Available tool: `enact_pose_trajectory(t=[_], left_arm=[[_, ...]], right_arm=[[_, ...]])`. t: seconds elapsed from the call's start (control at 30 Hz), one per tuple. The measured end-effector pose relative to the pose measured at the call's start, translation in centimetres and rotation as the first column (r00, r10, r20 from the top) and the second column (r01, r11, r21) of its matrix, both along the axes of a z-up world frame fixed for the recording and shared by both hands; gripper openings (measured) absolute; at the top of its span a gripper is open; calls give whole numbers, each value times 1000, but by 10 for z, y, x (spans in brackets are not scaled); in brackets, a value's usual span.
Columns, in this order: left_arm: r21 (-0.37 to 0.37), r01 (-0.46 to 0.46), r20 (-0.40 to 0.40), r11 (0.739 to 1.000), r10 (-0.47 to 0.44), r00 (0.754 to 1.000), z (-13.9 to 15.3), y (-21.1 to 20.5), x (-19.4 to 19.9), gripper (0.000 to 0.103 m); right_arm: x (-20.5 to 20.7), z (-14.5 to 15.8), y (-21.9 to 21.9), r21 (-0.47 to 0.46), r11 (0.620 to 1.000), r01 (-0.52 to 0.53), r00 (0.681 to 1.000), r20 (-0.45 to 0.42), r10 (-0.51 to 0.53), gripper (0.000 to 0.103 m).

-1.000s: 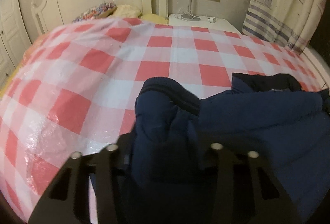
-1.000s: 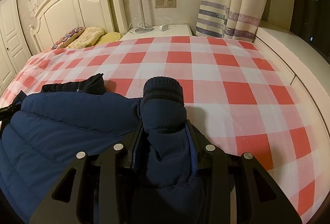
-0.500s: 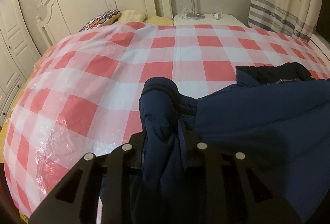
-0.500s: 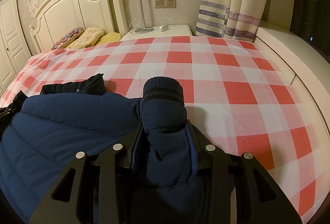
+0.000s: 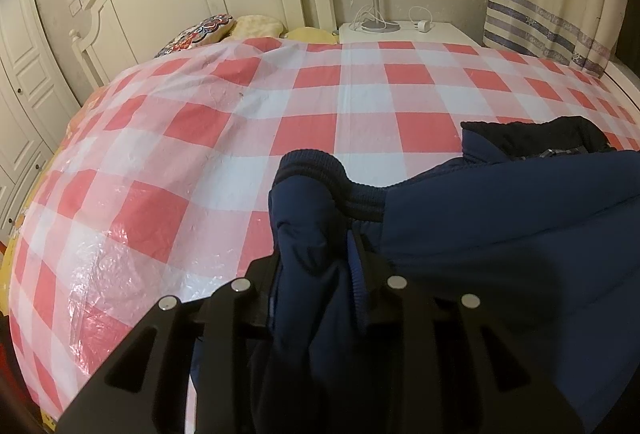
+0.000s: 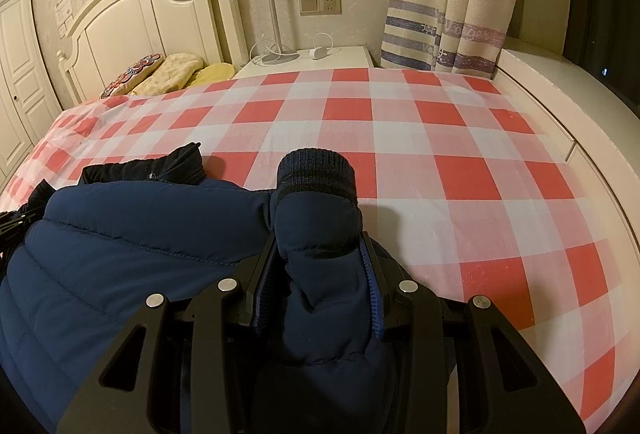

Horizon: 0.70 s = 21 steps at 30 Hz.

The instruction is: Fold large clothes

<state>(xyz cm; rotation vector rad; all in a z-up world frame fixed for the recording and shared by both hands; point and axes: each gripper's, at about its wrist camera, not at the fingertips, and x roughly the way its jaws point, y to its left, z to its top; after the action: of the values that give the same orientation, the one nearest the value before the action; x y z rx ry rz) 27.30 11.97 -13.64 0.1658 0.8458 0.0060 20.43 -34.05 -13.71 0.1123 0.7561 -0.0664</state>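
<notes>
Two tongs: both grip the navy padded jacket [image 6: 132,266], one sleeve each, on the bed's red-and-white checked cover [image 6: 460,170].
Left tongs [image 5: 316,274]: a bunched sleeve with its ribbed cuff [image 5: 320,170] fills the gap between the jaws, which are easing open a little; the fabric looks to be touching both fingers, though the dark folds make the contact hard to read.
Right tongs [image 6: 320,270]: narrowed on the other sleeve, both fingers pressing the padding, its knit cuff [image 6: 316,174] standing up just beyond the tips.
Jacket's place: near edge of the bed, body spread between the two tongs, dark collar [image 5: 532,138] toward the far side.
Step in hand: my reading is that both sleeves are held, ready to be carried inward over the body.
Doing it well: firm up the left grip before lifting, since padding slips; raise both sleeves together and level; lay them flat across the chest with cuffs not bunched under.
Left view only: the crinkled, glossy stretch of cover at the near left, and wardrobe doors [image 5: 20,94].
Right view only: the pale ledge [image 6: 568,102] along the bed's right side, and the left tongs' tip peeking in at the far left edge.
</notes>
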Motion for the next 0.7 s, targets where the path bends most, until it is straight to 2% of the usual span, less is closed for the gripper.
enact_pose_trajectory(t=[0.7], left_arm=[[-14, -1, -1, 1000, 1, 1000, -1, 1, 0, 30]], right_arm=[[0, 0, -1, -2, 1000, -2, 1000, 1, 2, 35]])
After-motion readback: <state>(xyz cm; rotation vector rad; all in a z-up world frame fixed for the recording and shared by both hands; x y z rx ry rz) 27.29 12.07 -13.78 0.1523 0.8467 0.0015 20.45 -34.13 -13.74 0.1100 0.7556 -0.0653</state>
